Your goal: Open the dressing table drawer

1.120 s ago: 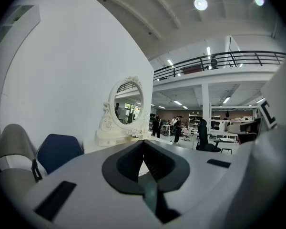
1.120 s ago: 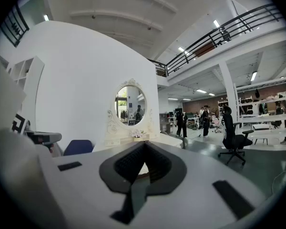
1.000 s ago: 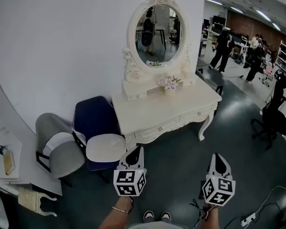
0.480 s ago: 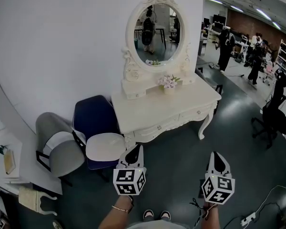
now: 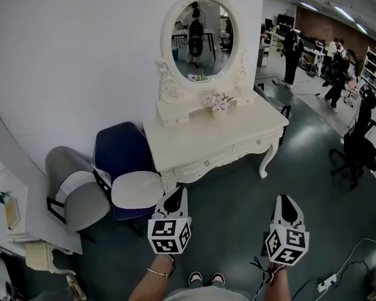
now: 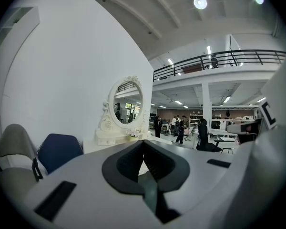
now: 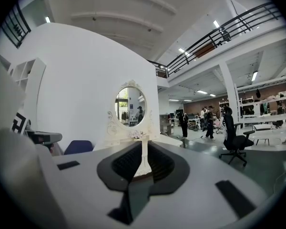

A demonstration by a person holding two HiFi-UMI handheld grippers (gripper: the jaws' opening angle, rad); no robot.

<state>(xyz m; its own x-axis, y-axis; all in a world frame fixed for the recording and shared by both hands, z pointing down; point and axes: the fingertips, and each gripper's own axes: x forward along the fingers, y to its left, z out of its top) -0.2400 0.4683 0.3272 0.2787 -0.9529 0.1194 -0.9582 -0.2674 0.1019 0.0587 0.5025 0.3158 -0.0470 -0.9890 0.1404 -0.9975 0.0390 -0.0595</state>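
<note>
The white dressing table (image 5: 194, 140) stands against the wall with an oval mirror (image 5: 202, 33) on top. Its two front drawers (image 5: 203, 163) (image 5: 255, 145) are both closed. My left gripper (image 5: 175, 198) hangs in the air well short of the table's front, jaws together and empty. In the left gripper view the left gripper (image 6: 143, 142) points level at the table (image 6: 115, 138). My right gripper (image 5: 287, 200) is level with it further right. Its jaws (image 7: 144, 142) are opening, a narrow gap shows the table (image 7: 142, 162), and nothing is between them.
A blue chair (image 5: 120, 150), a grey chair (image 5: 75, 193) and a white seat (image 5: 136, 190) stand left of the table. A black office chair (image 5: 357, 149) is at the right. People (image 5: 291, 55) stand far back. A power strip and cable (image 5: 326, 284) lie on the floor.
The head view has shifted a little, so the table sits slightly higher and further left in it. Both grippers keep their places.
</note>
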